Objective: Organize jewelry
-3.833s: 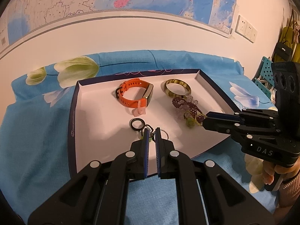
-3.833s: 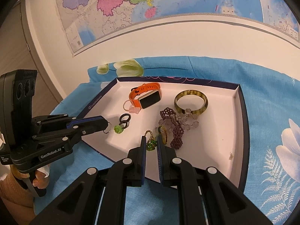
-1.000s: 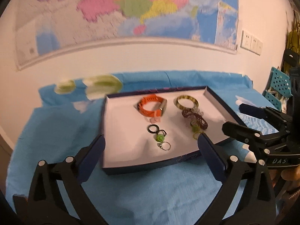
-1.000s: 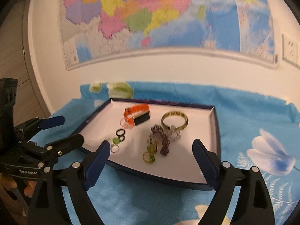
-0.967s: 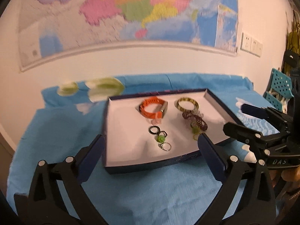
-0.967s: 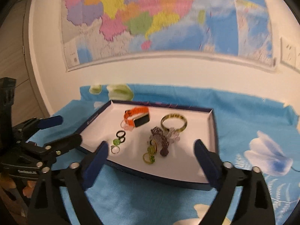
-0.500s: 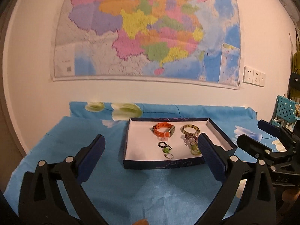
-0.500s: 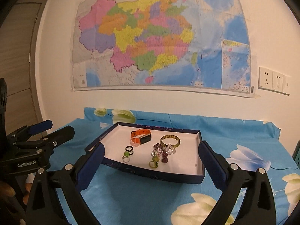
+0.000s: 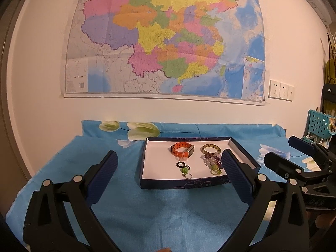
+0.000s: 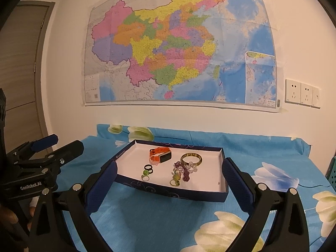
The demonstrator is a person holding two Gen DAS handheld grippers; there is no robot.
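Note:
A dark blue tray (image 9: 182, 183) with a white floor sits on the blue cloth. In it lie an orange watch (image 9: 181, 149), a mottled green bangle (image 9: 210, 148), a purple beaded bracelet (image 9: 212, 160), a black ring (image 9: 180, 164), a green ring (image 9: 184, 170) and a silver ring (image 9: 188, 175). My left gripper (image 9: 168, 153) hovers well short of the tray, wide open with nothing held. My right gripper (image 10: 169, 162) stands the same way, open and empty, with the tray (image 10: 172, 191) and watch (image 10: 160, 155) ahead of it.
The flowered blue cloth (image 10: 159, 220) covers the table up to a white wall with a large map (image 9: 163, 42). Wall sockets (image 10: 301, 95) are at the right, a teal basket (image 9: 320, 124) is at the far right, and a door (image 10: 19, 63) is at the left.
Both grippers, shut over the tray's rings a few seconds ago, now stand wide open. Over the last second they drew back from the tray and tilted up, so the tray looks smaller.

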